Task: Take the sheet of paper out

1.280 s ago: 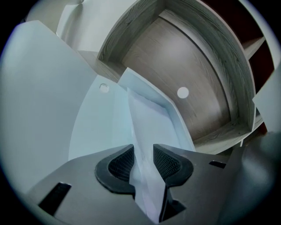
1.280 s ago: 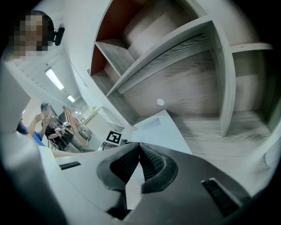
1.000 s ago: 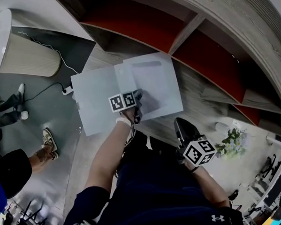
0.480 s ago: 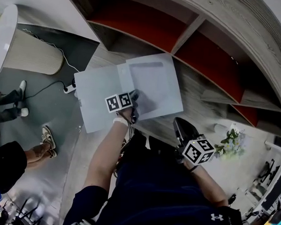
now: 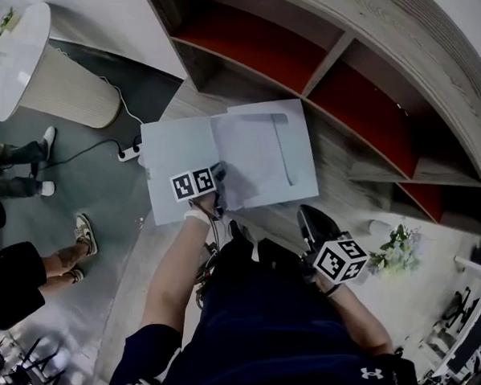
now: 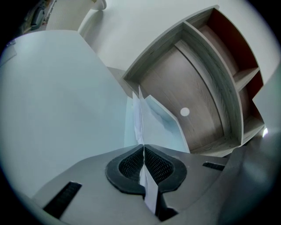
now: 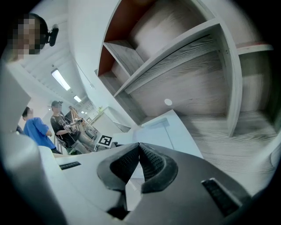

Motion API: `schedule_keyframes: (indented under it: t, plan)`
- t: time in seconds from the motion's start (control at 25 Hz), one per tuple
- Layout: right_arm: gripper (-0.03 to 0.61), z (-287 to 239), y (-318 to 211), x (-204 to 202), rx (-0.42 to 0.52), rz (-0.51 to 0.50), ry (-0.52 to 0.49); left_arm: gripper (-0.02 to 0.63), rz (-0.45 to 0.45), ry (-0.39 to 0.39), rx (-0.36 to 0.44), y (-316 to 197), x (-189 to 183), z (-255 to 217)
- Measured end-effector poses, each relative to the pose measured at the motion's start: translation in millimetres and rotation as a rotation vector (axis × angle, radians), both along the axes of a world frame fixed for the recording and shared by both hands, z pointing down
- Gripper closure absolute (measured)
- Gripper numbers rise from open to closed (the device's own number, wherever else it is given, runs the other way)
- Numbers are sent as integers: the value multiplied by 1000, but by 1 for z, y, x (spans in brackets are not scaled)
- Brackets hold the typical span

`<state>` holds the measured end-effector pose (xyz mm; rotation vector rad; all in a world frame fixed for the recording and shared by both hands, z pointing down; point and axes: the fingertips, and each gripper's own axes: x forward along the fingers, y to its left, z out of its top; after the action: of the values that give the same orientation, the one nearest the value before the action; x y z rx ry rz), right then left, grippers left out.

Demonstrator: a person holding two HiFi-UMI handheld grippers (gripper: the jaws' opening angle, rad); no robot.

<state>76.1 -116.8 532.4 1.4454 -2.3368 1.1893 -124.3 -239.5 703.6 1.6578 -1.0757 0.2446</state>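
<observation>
An open pale folder (image 5: 172, 152) lies on the wooden shelf surface, its clear pocket (image 5: 289, 154) on the right half. A white sheet of paper (image 5: 241, 157) lies across the folder's middle, partly out of the pocket. My left gripper (image 5: 217, 178) is shut on the sheet's near edge. In the left gripper view the paper (image 6: 138, 118) runs edge-on between the closed pads (image 6: 131, 162). My right gripper (image 5: 310, 219) hangs back by the person's body, shut with nothing in it. In the right gripper view its jaws (image 7: 139, 146) meet short of the folder (image 7: 169, 132).
Curved wooden shelving with red-backed compartments (image 5: 256, 48) rises behind the folder. A white round table on a ribbed base (image 5: 65, 90) stands at the left, with a power strip and cable (image 5: 130, 151) beside it. People's feet (image 5: 82, 232) are on the floor at left. A small plant (image 5: 398, 248) is at right.
The left gripper has drawn back to the left with the sheet pinched in it. The sheet has slid out of the pocket across the folder's middle. The right gripper has stayed put.
</observation>
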Motion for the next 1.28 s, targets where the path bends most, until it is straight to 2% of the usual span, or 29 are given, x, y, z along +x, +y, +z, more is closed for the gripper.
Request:
schedule_keyframes:
  t: [0.48, 1.04, 1.28]
  plan:
    - [565, -10, -1, -10, 32, -56, -13, 597, -65, -73, 61, 22, -53, -27]
    - [565, -16, 2, -22, 52, -90, -43, 597, -81, -140, 153, 42, -76, -74]
    - [565, -18, 4, -26, 57, -102, -50, 597, -116, -151, 152, 55, -84, -87]
